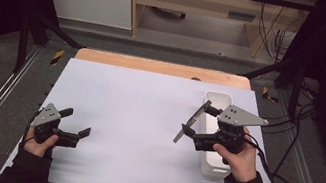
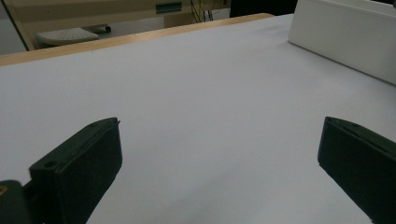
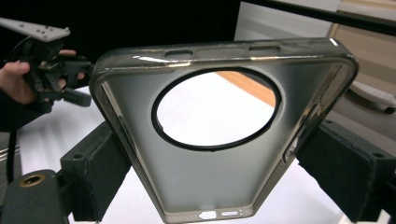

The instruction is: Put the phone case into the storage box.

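My right hand-held gripper (image 1: 192, 123) clamps a smoky translucent phone case (image 3: 224, 126) with a round camera hole, beside a white rectangular bin (image 1: 211, 167). My left hand-held gripper (image 1: 78, 124) rests open on the smooth white table (image 1: 136, 117).

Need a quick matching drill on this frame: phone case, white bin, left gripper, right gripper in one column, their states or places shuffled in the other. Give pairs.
Things:
1. phone case
2. white bin
3. left gripper
4. right gripper

States or places:
A. open, over bare white table cover
B. translucent grey, round cutout, held off the table
C. shut on the phone case
D. standing at the right side of the table

Pairs: 1-B, 2-D, 3-A, 4-C
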